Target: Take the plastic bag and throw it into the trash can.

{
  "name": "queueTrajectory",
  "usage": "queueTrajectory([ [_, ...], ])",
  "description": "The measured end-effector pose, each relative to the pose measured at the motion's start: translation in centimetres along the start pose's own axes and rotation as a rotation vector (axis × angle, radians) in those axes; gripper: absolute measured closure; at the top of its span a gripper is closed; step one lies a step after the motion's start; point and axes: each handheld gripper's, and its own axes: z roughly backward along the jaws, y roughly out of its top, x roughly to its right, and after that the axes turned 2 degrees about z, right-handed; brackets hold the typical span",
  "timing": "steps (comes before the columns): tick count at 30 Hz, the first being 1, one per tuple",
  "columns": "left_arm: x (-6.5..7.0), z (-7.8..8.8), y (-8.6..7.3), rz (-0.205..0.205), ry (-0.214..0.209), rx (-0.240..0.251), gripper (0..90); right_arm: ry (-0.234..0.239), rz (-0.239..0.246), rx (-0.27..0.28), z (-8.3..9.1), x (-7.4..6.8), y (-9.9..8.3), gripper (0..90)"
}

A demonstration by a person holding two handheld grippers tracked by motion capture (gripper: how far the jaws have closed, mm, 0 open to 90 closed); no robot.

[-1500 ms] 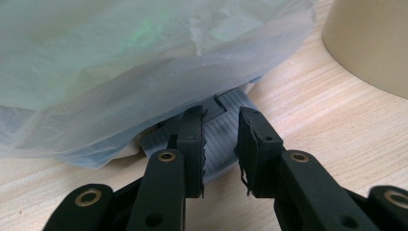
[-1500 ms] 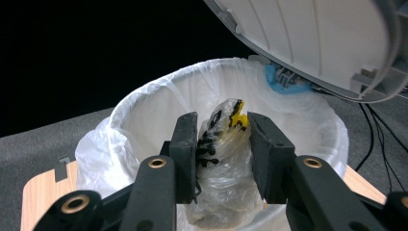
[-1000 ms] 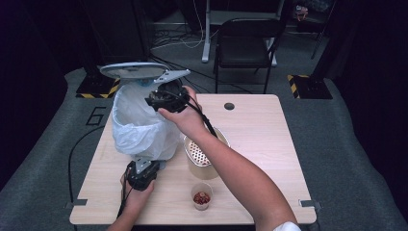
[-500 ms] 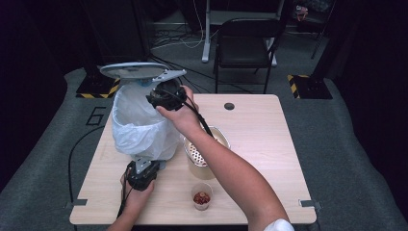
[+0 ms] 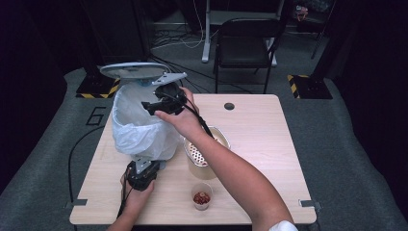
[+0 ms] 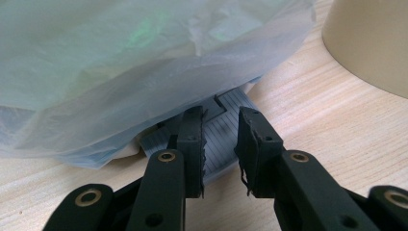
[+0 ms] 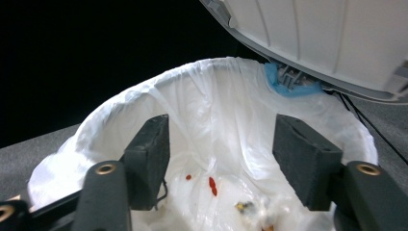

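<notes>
Since a second ago almost nothing has shifted; my right gripper hangs over the mouth of the bin, and its jaws have just been opening, now apart with nothing between them. Below them I see the white bag lining the bin, with a few red bits at its bottom. The lid stands raised at the far side. My left gripper sits at the near foot of the bin, its jaws clamped on the pedal. A tan container stands just right of the bin, and a small cup nearer me.
</notes>
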Motion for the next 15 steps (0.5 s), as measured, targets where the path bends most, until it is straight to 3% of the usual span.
queueTrajectory([
  [2, 0.0, 0.0, 0.0, 0.000, 0.001, -0.001, 72.1, 0.000, 0.002, -0.004, 0.4, 0.1, -0.1, 41.0],
  [6, 0.0, -0.1, 0.0, 0.003, 0.004, 0.012, 72.1, -0.016, 0.012, -0.003, 2.9, 0.9, -0.8, 48.9],
  [7, -0.2, 0.0, 0.0, -0.037, 0.005, 0.007, 72.1, -0.022, 0.006, 0.003, 3.5, 1.1, -1.0, 50.2],
  [11, -0.2, 0.0, 0.0, -0.031, 0.003, 0.002, 72.0, -0.039, 0.006, 0.014, 5.6, 2.0, -1.7, 56.8],
  [15, -0.2, 0.0, 0.0, -0.040, 0.005, -0.001, 72.0, -0.085, -0.011, -0.011, 6.9, 3.3, -3.0, 59.5],
])
